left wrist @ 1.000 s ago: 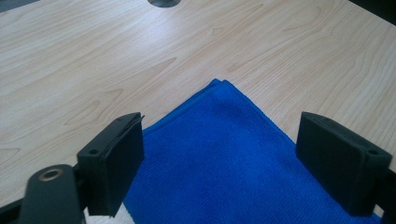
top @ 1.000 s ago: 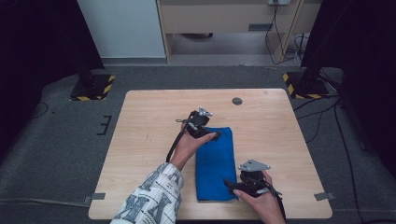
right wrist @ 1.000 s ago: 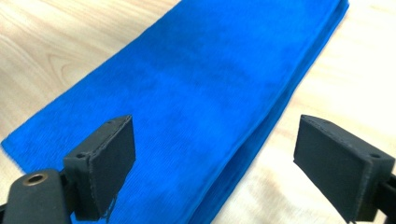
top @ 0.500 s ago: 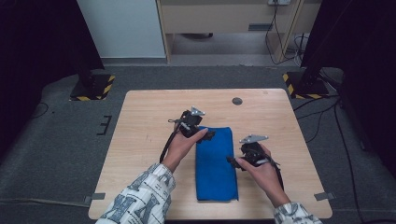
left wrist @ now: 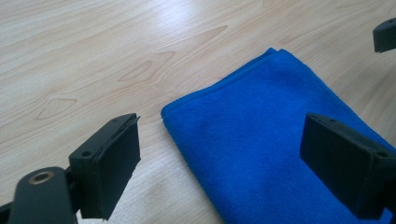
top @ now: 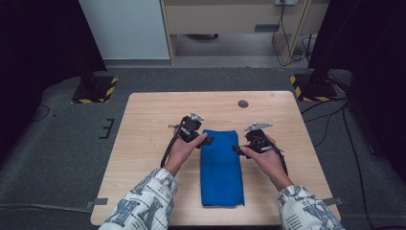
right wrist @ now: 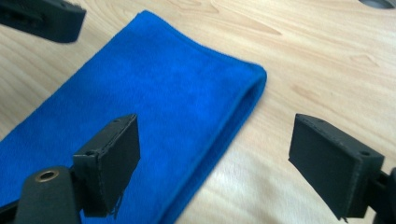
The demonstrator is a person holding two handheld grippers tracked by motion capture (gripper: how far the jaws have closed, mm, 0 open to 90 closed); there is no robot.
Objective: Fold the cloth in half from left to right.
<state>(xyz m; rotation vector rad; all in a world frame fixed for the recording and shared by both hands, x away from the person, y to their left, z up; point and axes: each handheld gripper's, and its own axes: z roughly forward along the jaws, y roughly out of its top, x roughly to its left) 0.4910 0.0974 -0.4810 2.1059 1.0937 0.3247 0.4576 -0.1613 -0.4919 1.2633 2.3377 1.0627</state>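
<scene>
1. Since the earlier high-view frames the right gripper (top: 238,148) has travelled from the near end of the folded blue terry cloth (top: 220,165) up its right edge to the far right corner. The left gripper (top: 207,139) has drifted only slightly, settling at the far left corner.

2. The cloth lies flat on the pale wooden table (top: 143,143), a long narrow rectangle running near to far, a little right of the table's middle. Its folded far edge sits between the two grippers.

3. The left gripper's jaws stand wide apart with nothing pinched. In the left gripper view one pad (left wrist: 114,161) hangs over bare wood and the other over the blue pile, so they straddle the cloth's far left corner (left wrist: 170,114).

4. The right gripper's jaws are likewise parted and have just narrowed a little, with nothing pressed between them. In the right gripper view they bracket the rounded fold at the far right corner (right wrist: 254,77).

5. This mirrored placement suggests both corners are to be pinched together, so the far end can be lifted evenly and folded toward the near edge.

6. A small dark round disc (top: 243,103) lies near the table's far edge, well apart from the cloth.
</scene>
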